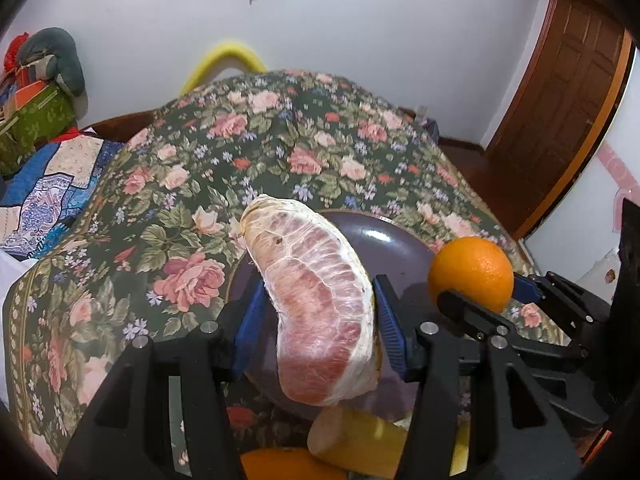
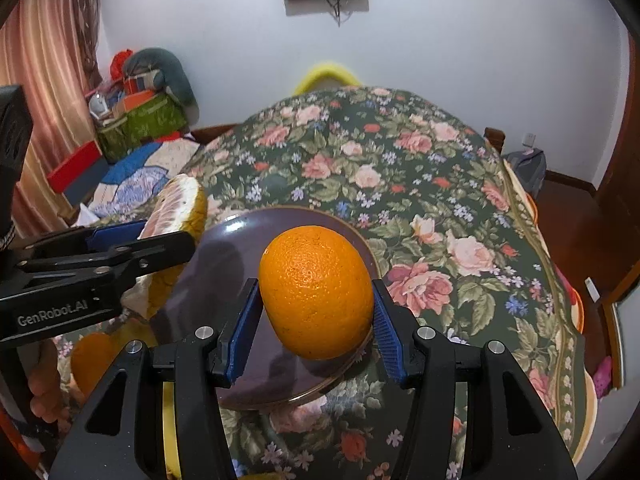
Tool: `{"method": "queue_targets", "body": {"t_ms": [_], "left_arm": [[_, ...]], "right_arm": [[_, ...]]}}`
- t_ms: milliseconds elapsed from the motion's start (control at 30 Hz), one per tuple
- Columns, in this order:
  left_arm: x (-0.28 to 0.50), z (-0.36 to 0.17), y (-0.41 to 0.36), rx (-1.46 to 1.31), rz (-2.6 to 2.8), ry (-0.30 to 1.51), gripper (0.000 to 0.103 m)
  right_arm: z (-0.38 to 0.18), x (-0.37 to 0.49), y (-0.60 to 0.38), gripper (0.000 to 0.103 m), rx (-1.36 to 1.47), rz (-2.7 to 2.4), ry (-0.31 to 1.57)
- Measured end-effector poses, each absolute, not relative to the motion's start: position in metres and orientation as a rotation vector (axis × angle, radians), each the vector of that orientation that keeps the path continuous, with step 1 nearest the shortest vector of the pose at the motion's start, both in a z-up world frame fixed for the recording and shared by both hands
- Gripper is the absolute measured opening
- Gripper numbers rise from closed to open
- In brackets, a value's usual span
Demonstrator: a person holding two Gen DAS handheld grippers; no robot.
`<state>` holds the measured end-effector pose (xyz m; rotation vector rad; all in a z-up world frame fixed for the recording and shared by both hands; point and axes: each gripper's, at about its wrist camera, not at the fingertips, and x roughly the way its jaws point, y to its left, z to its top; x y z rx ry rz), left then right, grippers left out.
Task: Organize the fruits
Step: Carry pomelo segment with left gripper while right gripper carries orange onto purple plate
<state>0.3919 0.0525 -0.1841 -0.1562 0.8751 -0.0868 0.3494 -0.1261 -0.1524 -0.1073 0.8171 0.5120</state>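
My left gripper (image 1: 318, 316) is shut on a peeled pink pomelo segment (image 1: 316, 300) and holds it above the left part of a dark purple plate (image 1: 384, 240). The segment also shows in the right wrist view (image 2: 176, 204). My right gripper (image 2: 316, 320) is shut on an orange (image 2: 316, 292) and holds it above the same plate (image 2: 224, 272). The orange also shows at the right in the left wrist view (image 1: 472, 274). The plate lies on a floral tablecloth (image 2: 400, 184).
Below my left gripper lie another orange (image 1: 288, 464) and a yellow pomelo piece (image 1: 356, 440) at the table's near edge. That orange also shows in the right wrist view (image 2: 92, 360). A cluttered bed (image 2: 132, 160) stands to the left, a wooden door (image 1: 560, 120) to the right.
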Motion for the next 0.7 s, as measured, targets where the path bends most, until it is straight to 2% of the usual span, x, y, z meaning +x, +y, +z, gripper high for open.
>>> {"method": "queue_targets", "body": {"t_ms": [367, 500, 700], "left_arm": [[0.406, -0.201, 0.048, -0.149, -0.107, 0.967, 0.054], [0.402, -0.194, 0.049, -0.156, -0.105, 0.936, 0.054], [0.391, -0.180, 0.057, -0.173, -0.075, 0.896, 0.054]], "right_arm": [[-0.172, 0.360, -0.116, 0.051, -0.144, 0.541, 0.897], [-0.161, 0.356, -0.112, 0.060, -0.161, 0.555, 0.866], [-0.156, 0.346, -0.113, 0.061, -0.190, 0.544, 0.847]]}}
